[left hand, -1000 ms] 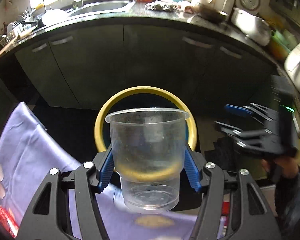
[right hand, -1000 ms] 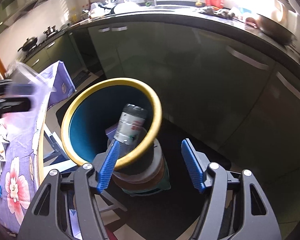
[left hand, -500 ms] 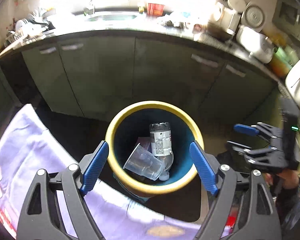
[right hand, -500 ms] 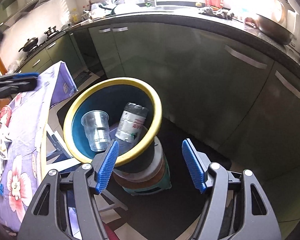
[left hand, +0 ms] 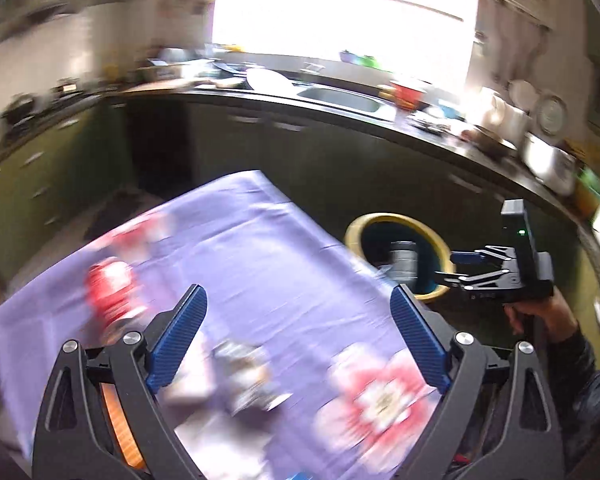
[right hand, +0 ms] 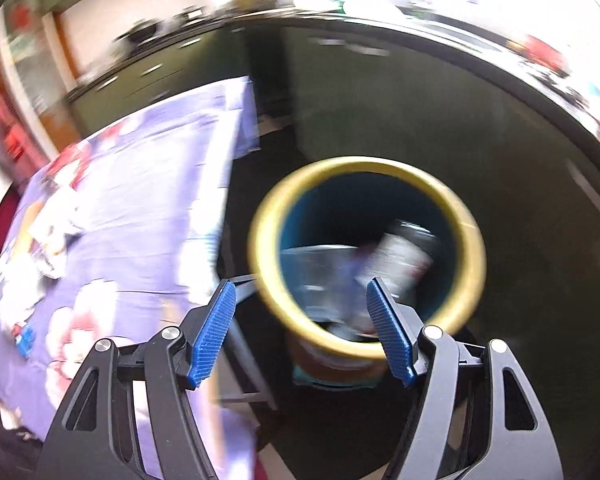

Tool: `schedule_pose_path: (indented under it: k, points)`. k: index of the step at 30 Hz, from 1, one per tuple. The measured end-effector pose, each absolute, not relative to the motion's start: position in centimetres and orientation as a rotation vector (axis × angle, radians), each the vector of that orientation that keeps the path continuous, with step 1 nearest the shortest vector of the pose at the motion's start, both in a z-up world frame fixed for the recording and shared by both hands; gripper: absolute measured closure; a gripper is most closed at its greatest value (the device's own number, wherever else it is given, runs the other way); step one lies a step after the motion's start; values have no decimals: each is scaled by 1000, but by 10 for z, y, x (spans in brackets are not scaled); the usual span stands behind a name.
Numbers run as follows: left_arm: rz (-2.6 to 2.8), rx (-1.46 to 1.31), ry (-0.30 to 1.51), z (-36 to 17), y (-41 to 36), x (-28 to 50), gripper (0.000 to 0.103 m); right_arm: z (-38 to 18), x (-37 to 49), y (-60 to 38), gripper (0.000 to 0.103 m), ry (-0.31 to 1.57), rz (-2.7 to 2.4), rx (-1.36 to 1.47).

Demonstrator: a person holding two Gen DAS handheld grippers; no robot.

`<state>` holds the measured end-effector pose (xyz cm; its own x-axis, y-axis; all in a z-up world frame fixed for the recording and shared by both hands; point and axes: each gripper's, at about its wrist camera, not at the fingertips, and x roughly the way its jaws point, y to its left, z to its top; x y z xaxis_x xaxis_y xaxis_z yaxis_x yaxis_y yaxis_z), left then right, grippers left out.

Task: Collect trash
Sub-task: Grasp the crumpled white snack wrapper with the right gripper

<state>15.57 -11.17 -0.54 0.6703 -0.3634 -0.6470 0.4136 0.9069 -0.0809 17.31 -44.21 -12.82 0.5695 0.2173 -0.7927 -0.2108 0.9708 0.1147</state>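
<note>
Swinging back from the bin [left hand: 396, 256], my left tool [left hand: 298, 334] now hangs over the tabletop [left hand: 260, 240], its jaws opening with nothing between them; the cup I carried lies in the bin beside the bottle [right hand: 404, 256], so that piece is done. My right tool [right hand: 300, 316] is spread and empty, facing the bin. More blurred litter [left hand: 240, 376] lies just below my left tool, near the tabletop's near edge.

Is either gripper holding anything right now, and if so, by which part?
Nothing is held. The left gripper has its jaws opening with nothing between them, above the purple tablecloth. The right gripper is open and empty near the bin.
</note>
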Motion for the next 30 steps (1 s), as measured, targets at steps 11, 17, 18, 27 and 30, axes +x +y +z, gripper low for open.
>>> schedule_pose_path:
  k: [11, 17, 18, 27, 30]
  points:
    - [-222, -58, 653, -15, -5, 85, 11, -123, 199, -262, 35, 1021, 729, 1]
    - [-189, -60, 639, -23, 15, 70, 11, -125, 210, -206, 46, 1052, 712, -21]
    - [-185, -61, 638, -25, 19, 67, 11, -126, 212, -199, 47, 1060, 714, -13]
    - [-184, -86, 648, -38, 37, 58, 11, -145, 215, -166, 58, 1137, 681, -32]
    - [-194, -93, 651, -41, 40, 57, 11, -148, 213, -157, 59, 1144, 679, -43]
